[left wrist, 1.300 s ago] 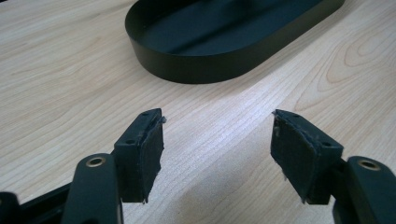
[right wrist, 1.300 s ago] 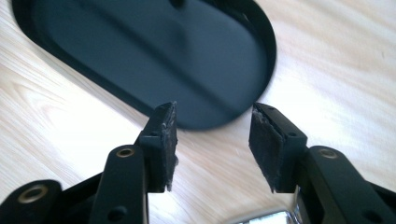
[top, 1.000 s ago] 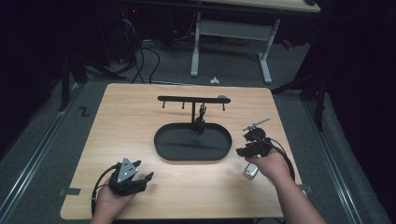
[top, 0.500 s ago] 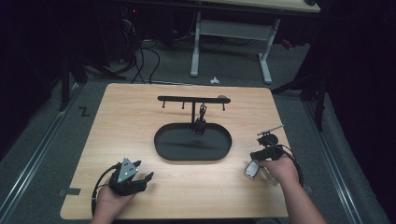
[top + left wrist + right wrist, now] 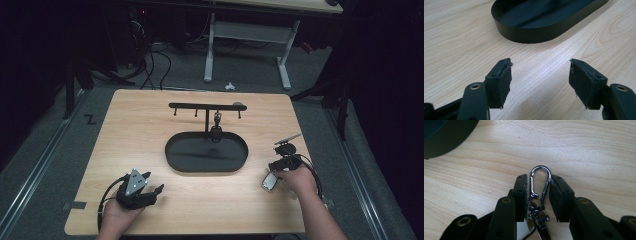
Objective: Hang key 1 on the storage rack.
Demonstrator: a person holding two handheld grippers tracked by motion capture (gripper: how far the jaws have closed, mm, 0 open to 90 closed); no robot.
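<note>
— Between the right gripper's (image 5: 537, 192) pads, what is that bit of metal?

— A silver carabiner clip (image 5: 539, 183), with a small swivel and a key fob hanging off its lower end. It lies flat on the wooden table (image 5: 586, 150), near the right edge as the high view shows it, to the right of the black oval tray (image 5: 206, 167).

— Is it gripped yet?

— Near enough that I cannot draw the line cleanly. The jaws have just been closing, and the clip sits squarely between them; the left pad looks to be touching the gate side, the right pad just beside or on the spine. I would call it a grip about to seat rather than a firm hold.

— How does it lie to the gripper?

— Its long axis runs straight ahead, in line with the jaws, rounded nose pointing away from the hand. So the pads squeeze across its narrow width, which is the right way to take it.

— And the other hand?

— The left gripper (image 5: 142, 188) rests near the table's front left corner, jaws wide apart with nothing between them, well apart from the clip. The right hand is plainly the one for the work; judging by the hook rack (image 5: 207, 106) standing behind the tray, the clip probably goes up there.
</note>
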